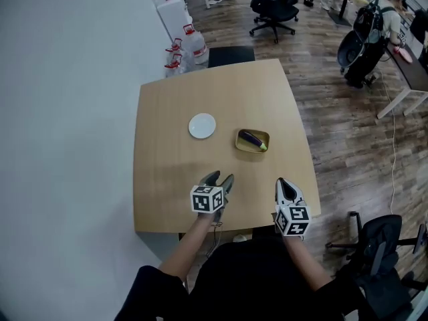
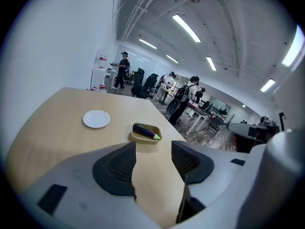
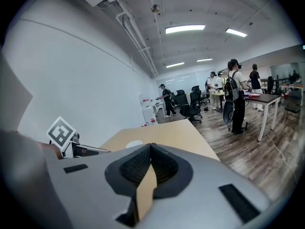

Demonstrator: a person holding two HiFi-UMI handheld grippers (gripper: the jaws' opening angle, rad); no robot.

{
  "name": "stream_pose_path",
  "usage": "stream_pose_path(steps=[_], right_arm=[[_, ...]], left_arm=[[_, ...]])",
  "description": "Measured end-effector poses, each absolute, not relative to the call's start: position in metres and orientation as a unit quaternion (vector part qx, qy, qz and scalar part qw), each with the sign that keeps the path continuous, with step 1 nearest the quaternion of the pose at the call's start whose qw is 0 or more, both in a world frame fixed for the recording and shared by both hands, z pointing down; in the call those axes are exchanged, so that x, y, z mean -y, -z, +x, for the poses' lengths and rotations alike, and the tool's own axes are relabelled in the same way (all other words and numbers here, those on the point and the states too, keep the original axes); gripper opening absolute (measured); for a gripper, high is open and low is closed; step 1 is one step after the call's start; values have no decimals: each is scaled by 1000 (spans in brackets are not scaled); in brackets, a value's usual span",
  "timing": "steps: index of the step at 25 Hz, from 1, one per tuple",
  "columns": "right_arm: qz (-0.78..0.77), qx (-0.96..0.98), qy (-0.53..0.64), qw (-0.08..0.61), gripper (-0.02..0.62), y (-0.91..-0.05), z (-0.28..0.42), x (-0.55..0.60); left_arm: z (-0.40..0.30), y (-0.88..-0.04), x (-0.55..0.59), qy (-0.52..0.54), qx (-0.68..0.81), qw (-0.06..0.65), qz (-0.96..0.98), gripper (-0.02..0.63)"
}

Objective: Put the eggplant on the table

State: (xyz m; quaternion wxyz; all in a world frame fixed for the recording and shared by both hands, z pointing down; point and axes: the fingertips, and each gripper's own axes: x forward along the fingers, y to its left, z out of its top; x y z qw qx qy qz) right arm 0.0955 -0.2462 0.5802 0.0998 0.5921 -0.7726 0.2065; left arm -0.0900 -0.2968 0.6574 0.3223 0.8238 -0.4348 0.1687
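A purple eggplant [image 1: 252, 139] [image 2: 145, 131] with a green stem end lies in a small yellow tray [image 1: 252, 142] [image 2: 147, 135] right of the middle of the wooden table [image 1: 174, 159]. My left gripper [image 1: 221, 180] [image 2: 153, 152] hovers over the near part of the table, open and empty, pointing toward the tray. My right gripper [image 1: 284, 183] [image 3: 150, 149] is at the near right edge, its jaws touching at the tips with nothing between them.
A white plate [image 1: 202, 126] [image 2: 96, 119] sits left of the tray. Water bottles [image 1: 186, 45] and office chairs [image 1: 271, 5] stand beyond the far table edge. A person with a backpack [image 1: 371, 29] stands at a desk far right. Another chair [image 1: 381, 246] is at my near right.
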Motion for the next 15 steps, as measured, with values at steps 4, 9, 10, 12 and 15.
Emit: stream_pose_path(steps=[4,9,10,12,15], right_arm=[[586,782,-192,96,60,-564,70,222],[584,786,-175,101,60,-553,55,197],[585,786,-170,102,60,-550,53,193],[587,787,-161,104,60,-545,49,187],[585,789,-151,106,60,-537,45,179]], left_arm=[[-92,-614,261,-131,437,286,842,210],[-97,-567,222,-73,453,245,854,210],[-98,-560,215,-60,454,242,855,209],[-100,-549,201,-32,453,243,857,194],[-99,-536,184,-3,452,242,859,148]])
